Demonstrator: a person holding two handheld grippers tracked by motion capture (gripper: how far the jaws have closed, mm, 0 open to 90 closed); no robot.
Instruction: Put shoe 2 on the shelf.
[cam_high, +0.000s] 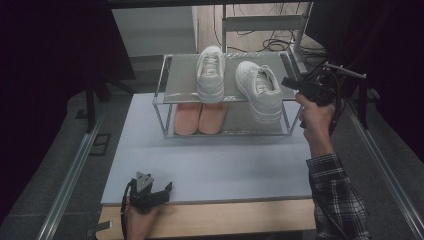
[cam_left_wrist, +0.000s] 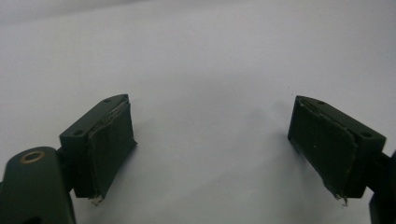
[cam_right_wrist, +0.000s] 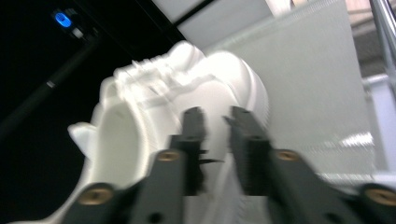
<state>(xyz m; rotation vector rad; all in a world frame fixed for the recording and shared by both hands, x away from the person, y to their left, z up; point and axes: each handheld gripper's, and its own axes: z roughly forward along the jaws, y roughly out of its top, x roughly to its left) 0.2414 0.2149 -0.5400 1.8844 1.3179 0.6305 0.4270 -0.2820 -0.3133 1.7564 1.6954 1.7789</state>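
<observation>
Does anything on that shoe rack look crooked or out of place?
Yes. The right white sneaker sits askew on the rack's top shelf, angled with its heel end hanging past the front edge, while the left white sneaker sits straight. The right gripper is beside the crooked one.

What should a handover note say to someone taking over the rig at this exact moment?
Left gripper: open, idle at the table's near edge.
Right gripper: jaws nearly shut beside the right white sneaker; the blur hides whether they grip it.
Both white sneakers, the left one too, sit on the rack's top shelf; the right one is angled and overhangs the front. Pink shoes sit below.
Left: probably straighten the right sneaker.
</observation>
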